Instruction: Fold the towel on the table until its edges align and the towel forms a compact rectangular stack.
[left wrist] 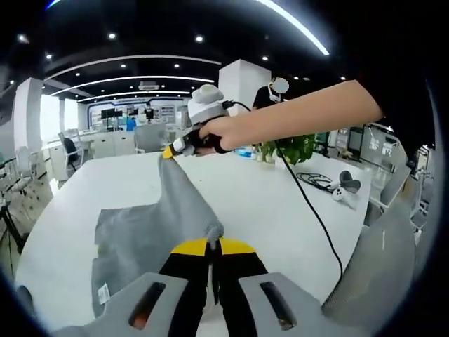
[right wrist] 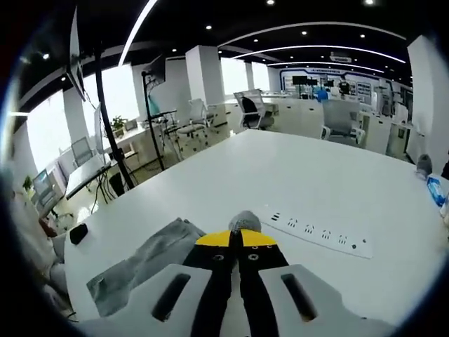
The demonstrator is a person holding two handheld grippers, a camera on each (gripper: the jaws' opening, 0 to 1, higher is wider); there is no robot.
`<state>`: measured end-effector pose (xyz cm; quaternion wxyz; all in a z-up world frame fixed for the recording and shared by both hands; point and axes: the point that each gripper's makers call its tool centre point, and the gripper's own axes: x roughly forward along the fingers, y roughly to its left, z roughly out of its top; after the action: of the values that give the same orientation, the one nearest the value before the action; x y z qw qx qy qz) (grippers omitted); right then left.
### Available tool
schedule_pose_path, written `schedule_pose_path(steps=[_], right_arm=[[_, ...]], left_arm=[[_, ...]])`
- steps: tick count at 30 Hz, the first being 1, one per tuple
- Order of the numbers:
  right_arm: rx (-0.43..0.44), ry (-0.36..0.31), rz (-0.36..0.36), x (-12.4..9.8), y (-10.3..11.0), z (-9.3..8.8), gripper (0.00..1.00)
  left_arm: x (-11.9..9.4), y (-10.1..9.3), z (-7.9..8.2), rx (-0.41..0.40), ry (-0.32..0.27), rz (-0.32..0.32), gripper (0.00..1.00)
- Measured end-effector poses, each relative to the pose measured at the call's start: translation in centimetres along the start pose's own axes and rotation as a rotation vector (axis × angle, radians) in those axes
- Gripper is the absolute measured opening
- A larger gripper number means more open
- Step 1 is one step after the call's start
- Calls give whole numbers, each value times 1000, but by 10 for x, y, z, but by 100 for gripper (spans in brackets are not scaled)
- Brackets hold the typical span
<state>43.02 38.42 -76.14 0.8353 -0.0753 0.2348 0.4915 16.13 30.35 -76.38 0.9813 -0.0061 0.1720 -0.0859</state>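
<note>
The grey towel [left wrist: 140, 239] lies partly on the white table [left wrist: 266, 196], with a ridge lifted between two held corners. My left gripper [left wrist: 214, 246] is shut on the near corner, which bunches just above its yellow tips. My right gripper [left wrist: 168, 152], held in a person's hand, pinches the far corner above the table. In the right gripper view, the right gripper [right wrist: 236, 239] is shut on a small grey wad of the towel [right wrist: 244, 222]. The rest of the cloth hangs down to the left.
A black cable [left wrist: 316, 217] runs across the table from the right gripper, past a white gadget [left wrist: 344, 191] and a green plant [left wrist: 295, 147]. A white power strip [right wrist: 319, 232] lies on the table [right wrist: 295, 175]. Office chairs and desks stand beyond.
</note>
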Motion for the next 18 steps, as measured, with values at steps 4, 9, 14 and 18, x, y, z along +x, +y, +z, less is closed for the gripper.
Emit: schedule_pose_path(steps=[4, 9, 14, 18], right_arm=[[-5, 1, 0, 2, 5, 4, 0], [-1, -5, 2, 4, 10, 9, 0], [3, -9, 10, 8, 21, 13, 0], [-6, -8, 23, 14, 32, 16, 0]], left_arm=[[-5, 8, 3, -11, -16, 11, 4], [-13, 22, 2, -16, -21, 36, 4], [-21, 31, -1, -24, -22, 57, 4], [-26, 36, -4, -37, -20, 74, 4]])
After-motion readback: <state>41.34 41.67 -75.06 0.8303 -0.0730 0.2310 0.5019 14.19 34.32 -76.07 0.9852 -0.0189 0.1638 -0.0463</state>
